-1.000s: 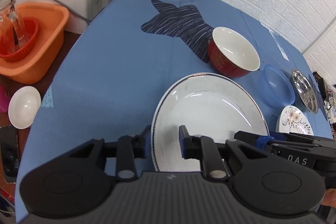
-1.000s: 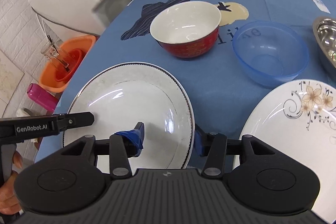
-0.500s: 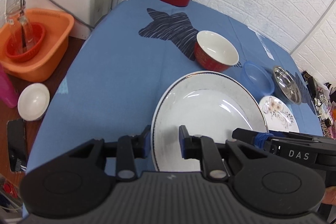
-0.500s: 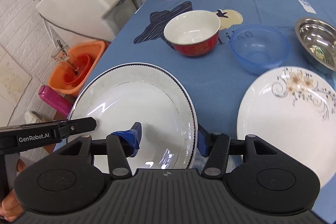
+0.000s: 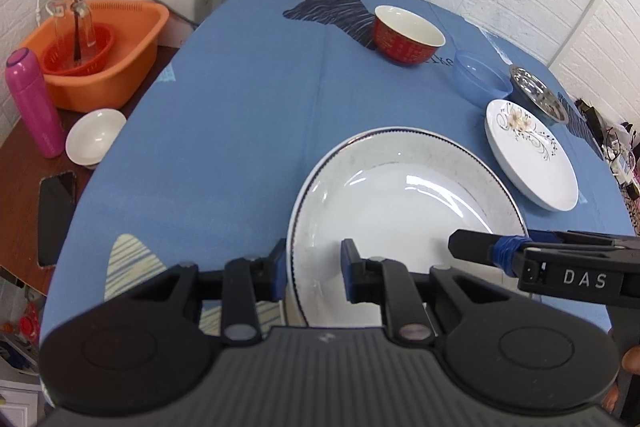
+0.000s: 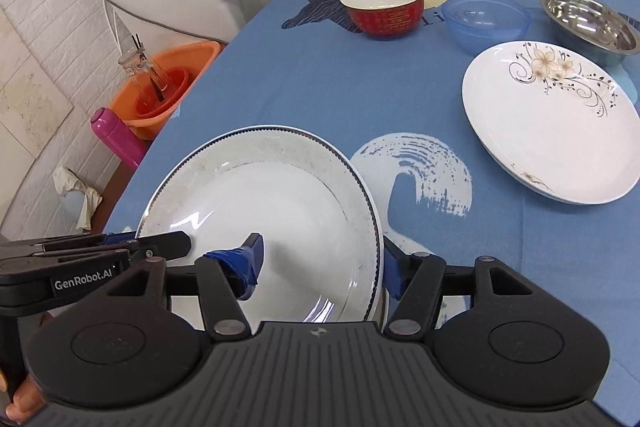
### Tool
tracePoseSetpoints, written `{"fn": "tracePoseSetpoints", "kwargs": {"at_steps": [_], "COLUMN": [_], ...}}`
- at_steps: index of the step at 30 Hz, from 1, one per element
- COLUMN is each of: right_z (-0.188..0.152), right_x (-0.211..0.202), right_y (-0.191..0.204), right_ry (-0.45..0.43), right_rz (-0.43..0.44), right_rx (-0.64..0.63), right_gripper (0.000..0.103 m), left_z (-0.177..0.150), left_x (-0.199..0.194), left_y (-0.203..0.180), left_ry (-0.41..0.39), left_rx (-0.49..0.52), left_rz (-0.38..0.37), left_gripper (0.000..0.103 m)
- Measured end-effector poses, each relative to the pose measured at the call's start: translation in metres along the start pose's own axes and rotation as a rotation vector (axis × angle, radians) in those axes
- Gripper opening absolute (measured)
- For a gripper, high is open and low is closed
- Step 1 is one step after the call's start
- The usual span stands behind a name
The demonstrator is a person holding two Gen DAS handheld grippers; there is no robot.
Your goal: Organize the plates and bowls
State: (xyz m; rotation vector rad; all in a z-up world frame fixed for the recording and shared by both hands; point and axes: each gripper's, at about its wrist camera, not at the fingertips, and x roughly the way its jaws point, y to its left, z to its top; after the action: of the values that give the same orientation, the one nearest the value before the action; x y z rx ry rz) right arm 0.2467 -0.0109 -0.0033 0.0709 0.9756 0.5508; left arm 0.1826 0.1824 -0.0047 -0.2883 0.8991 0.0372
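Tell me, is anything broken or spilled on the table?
No, nothing looks broken or spilled. The big white plate is gripped at its rim by the left claw and the right claw. The flowered plate, red bowl, blue bowl and metal bowl all sit upright.

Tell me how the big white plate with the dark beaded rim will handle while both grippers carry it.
The large white plate looks glazed, with bright glare, so it may slip in the pads. It is probably stiff ceramic and fairly heavy. The left gripper and right gripper each pinch only its near rim, so it could tilt.
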Motion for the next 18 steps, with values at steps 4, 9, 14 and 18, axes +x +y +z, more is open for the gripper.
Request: {"fn": "tracePoseSetpoints", "kwargs": {"at_steps": [4,9,14,18], "right_z": [-0.011,-0.024,-0.025,-0.023], "right_x": [0.005,0.008,0.002,-0.012], "right_y": [0.002,0.002,-0.010,-0.022], "right_ry": [0.003,-0.027,-0.048,-0.107], "right_rz": [0.014,0.039,0.075,0.099], "right_rx": [-0.027,-0.028,0.059,0.132], "right_gripper": [0.047,0.047,0.047,0.047], "left_z": [-0.012,-0.022,-0.021,-0.015], "left_x": [-0.001,0.001,0.002,-0.011], "left_y": [0.000,0.007,0.011,0.002], "left_ry": [-0.026,-0.041,-0.046,-0.116], "left_rx": [0.022,0.011,0.001,0.055], "left_rz": [0.033,0.031,-0.027,-0.027], "left_gripper": [0.017,0.019,0.027,0.048]}}
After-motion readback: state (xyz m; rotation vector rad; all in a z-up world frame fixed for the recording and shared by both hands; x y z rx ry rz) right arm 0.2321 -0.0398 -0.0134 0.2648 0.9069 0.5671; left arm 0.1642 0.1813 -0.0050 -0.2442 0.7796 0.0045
